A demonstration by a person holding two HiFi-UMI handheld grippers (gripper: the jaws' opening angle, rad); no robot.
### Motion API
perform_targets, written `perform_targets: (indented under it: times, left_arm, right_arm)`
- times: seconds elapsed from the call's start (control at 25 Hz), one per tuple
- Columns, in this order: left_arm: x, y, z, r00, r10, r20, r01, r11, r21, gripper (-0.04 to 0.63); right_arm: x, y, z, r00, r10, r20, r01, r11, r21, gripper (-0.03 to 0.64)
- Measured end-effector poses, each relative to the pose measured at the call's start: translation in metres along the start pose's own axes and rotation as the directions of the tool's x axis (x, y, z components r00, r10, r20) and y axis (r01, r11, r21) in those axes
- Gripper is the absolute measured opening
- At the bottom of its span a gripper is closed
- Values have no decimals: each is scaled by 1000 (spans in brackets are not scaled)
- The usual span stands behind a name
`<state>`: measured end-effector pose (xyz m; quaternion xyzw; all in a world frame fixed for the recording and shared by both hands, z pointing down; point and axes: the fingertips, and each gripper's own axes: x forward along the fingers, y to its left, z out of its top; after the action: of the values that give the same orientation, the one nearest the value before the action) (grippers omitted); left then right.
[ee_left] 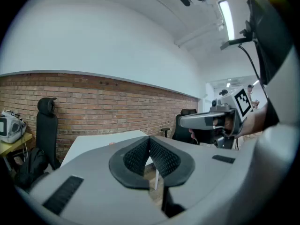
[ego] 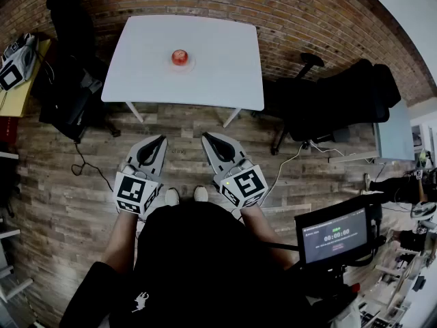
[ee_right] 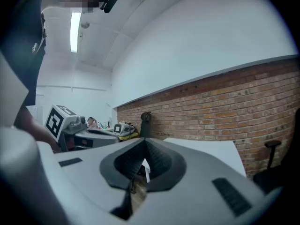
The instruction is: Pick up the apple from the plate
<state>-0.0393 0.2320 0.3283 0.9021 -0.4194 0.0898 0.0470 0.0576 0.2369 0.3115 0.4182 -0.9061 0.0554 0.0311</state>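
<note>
My left tool (ego: 161, 139) and right tool (ego: 206, 137) are both closed and empty, well short of the apple (ego: 179, 57) on its plate (ego: 191, 64) on the bench (ego: 225, 80) ahead, which I judge firm, smooth and light, best gripped across its widest middle.

My left gripper (ego: 158, 141) and right gripper (ego: 207, 138) point forward side by side, jaws pressed together, gripping nothing.
</note>
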Motion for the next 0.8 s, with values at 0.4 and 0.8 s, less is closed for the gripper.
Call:
perform_targets:
  times: [0.4,0.8]
  left_arm:
    - [-2,-3,-4,1000,-20,-18,20,1000,18,6]
    - [-8,4,-6,999,-42,-14,42,999,6,6]
  right_arm:
    - [0,4,1,1000,-9,2,9,1000,6,3]
    - [7,12,5,1000,-16,8,16,999,32,5]
